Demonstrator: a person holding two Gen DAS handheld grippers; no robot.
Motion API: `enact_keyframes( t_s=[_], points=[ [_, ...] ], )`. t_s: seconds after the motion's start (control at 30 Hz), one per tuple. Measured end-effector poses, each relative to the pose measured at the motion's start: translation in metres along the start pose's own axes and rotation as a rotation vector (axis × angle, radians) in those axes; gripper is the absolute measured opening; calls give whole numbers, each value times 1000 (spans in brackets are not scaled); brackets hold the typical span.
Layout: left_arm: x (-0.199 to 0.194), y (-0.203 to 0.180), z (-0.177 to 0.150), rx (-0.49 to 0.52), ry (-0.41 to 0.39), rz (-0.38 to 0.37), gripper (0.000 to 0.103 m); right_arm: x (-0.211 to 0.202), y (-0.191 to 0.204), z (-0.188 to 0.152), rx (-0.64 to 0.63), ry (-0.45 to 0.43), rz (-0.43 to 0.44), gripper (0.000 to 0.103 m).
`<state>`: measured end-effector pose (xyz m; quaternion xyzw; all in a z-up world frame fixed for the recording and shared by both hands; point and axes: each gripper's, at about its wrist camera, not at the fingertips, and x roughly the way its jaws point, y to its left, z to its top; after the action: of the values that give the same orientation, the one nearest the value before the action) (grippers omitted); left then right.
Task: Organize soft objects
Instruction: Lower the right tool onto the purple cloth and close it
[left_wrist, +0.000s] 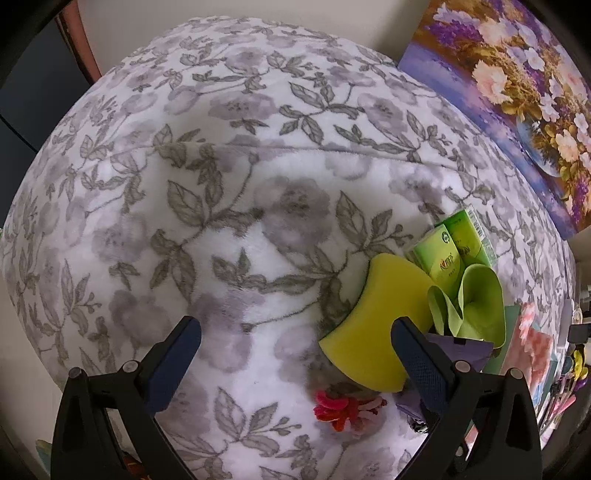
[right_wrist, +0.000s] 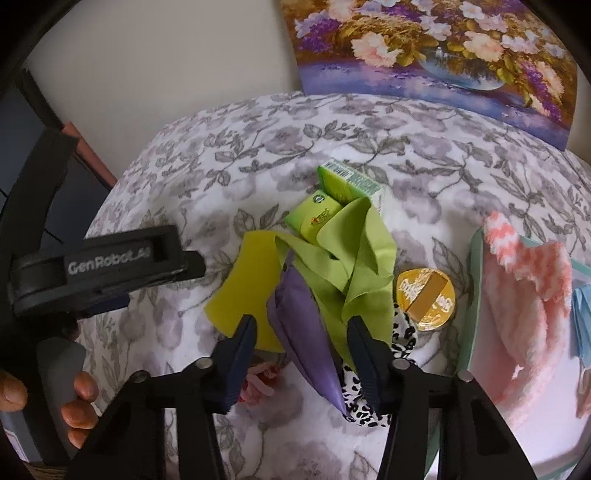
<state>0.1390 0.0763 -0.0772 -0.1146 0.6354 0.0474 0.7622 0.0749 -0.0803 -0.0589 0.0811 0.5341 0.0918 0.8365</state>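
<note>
Right wrist view: right gripper (right_wrist: 301, 341) straddles the purple fabric pouch (right_wrist: 303, 332), fingers not visibly pinching; left gripper (left_wrist: 295, 345) spread over the floral fleece surface (left_wrist: 221, 166).

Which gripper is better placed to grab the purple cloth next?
Right. The right gripper has its fingers either side of the purple cloth, pads not clearly pressing yet. The left gripper stands open over bare blanket, cloth outside it.
</note>
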Motion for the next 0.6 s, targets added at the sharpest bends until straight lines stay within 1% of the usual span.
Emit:
enact_keyframes(
  t_s=[0.2, 0.3, 0.33, 0.43, 0.6],
  points=[
    [9, -10, -9, 26, 16, -10, 102, 10, 3, -4, -29, 32, 2, 33],
    [14, -16, -14, 39, 27, -20, 102, 12, 4, -6, -34, 40, 8, 29],
    [15, -18, -16, 33, 13, -27, 102, 12, 3, -6, -35, 39, 5, 27],
    [18, -26, -17, 58, 19, -25, 102, 9, -2, -5, -18, 31, -8, 24],
    [24, -40, -17, 101, 31, -30, 102, 5, -18, -4, 33, 30, -17, 23]
  ],
)
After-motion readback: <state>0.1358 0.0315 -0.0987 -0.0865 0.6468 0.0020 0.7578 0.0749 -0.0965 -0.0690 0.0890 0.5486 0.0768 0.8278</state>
